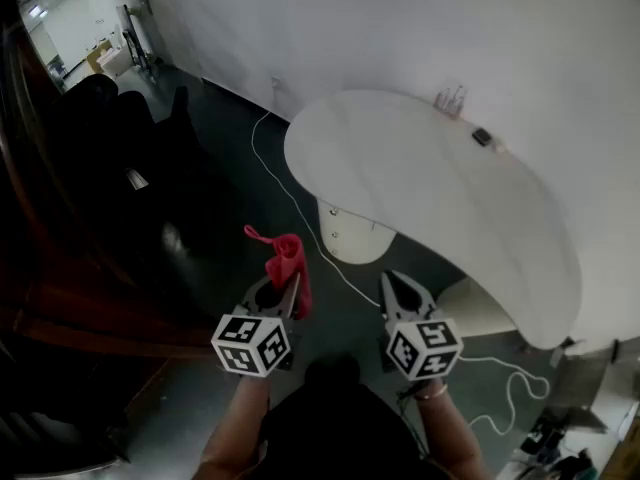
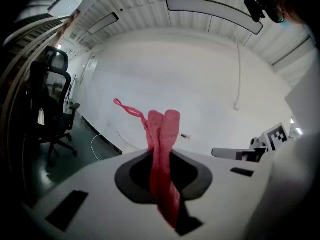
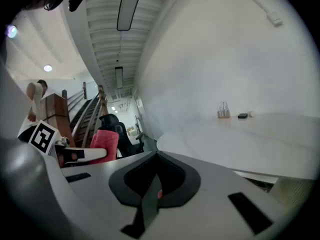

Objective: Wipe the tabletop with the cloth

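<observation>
Short of the bench (image 1: 400, 168), over the dark floor (image 1: 220, 118), the person holds both tools out at waist height. The left gripper (image 1: 283, 293) is clamped on the red cloth (image 2: 162, 134), which stands up out of the jaws in a bunched fold with a thin twisted tail trailing off to one side. The right gripper (image 1: 403, 290) has its jaws pressed together with nothing between them.

No wiping has begun, I'd say. The cloth hangs in the air well apart from the white top, so this looks like the approach. The next move calls for closing on the bench, bringing the left tool down over its near edge, and laying the cloth flat enough that the fold, not just the tail, meets the surface.

That surface is a broad, curved white slab on a pale pedestal (image 1: 350, 230), bare except for a small dark object (image 1: 482, 137) and a little clear holder (image 1: 452, 98) at the far side by the white wall. A white cable (image 1: 300, 208) snakes across the floor, and a black office chair (image 2: 50, 109) stands off to the left.
</observation>
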Demonstrator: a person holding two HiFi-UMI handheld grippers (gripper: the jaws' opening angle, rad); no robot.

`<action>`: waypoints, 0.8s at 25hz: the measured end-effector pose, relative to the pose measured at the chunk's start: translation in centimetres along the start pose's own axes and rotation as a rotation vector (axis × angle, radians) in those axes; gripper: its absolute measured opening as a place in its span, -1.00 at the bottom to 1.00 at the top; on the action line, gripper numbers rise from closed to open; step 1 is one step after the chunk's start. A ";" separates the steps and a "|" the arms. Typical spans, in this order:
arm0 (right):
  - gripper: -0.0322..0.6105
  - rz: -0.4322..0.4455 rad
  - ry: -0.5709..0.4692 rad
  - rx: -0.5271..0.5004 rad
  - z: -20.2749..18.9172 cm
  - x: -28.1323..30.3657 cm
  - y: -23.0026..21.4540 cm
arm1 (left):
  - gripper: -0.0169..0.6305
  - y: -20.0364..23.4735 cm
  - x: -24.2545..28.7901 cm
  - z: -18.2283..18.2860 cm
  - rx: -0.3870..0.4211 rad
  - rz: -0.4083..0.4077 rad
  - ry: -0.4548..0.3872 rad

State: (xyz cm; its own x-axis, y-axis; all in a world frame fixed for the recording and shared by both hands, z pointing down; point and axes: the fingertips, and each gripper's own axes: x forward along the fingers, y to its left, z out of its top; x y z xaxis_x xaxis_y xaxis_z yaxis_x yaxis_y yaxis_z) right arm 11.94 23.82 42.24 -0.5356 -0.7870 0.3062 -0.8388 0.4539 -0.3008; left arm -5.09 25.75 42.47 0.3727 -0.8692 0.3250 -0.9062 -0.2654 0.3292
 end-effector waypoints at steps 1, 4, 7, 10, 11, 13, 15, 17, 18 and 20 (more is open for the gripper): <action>-0.89 0.000 0.001 0.002 0.0 0.1 -0.3 | -0.82 -0.2 0.3 0.0 0.001 -0.001 0.003; -0.89 -0.003 -0.002 0.009 0.1 0.3 -1.1 | -0.82 -0.5 1.1 0.0 -0.001 -0.004 0.011; -0.89 -0.002 -0.009 0.008 0.5 0.4 -1.3 | -0.82 -0.6 1.7 0.1 -0.009 -0.005 0.014; -0.89 0.011 -0.024 0.004 1.1 0.7 -1.6 | -0.82 -0.6 2.3 0.3 -0.008 0.001 0.015; -0.89 0.011 -0.029 0.008 1.2 0.7 -1.8 | -0.82 -0.7 2.6 0.4 -0.004 0.003 0.016; -0.89 0.007 -0.034 0.012 1.5 0.6 -2.4 | -0.82 -0.8 3.0 0.5 0.005 0.008 0.016; -0.89 0.003 -0.037 0.013 1.7 0.5 -2.9 | -0.82 -0.8 3.2 0.7 0.010 0.015 0.015; -0.89 0.008 -0.035 0.021 1.9 0.5 -3.4 | -0.82 -0.7 3.5 0.9 0.017 0.024 0.022; -0.89 0.012 -0.034 0.024 2.0 0.6 -3.5 | -0.82 -0.6 3.6 1.0 0.020 0.027 0.026; -0.89 0.017 -0.037 0.016 2.4 0.7 -3.7 | -0.82 -0.6 4.0 1.6 0.017 0.025 0.025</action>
State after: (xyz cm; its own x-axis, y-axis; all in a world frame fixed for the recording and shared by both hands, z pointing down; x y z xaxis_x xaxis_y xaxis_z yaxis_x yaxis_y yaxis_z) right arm 14.92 20.57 41.45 -0.5456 -0.7943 0.2671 -0.8277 0.4610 -0.3198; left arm -3.41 21.72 42.15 0.3545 -0.8650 0.3551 -0.9184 -0.2509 0.3059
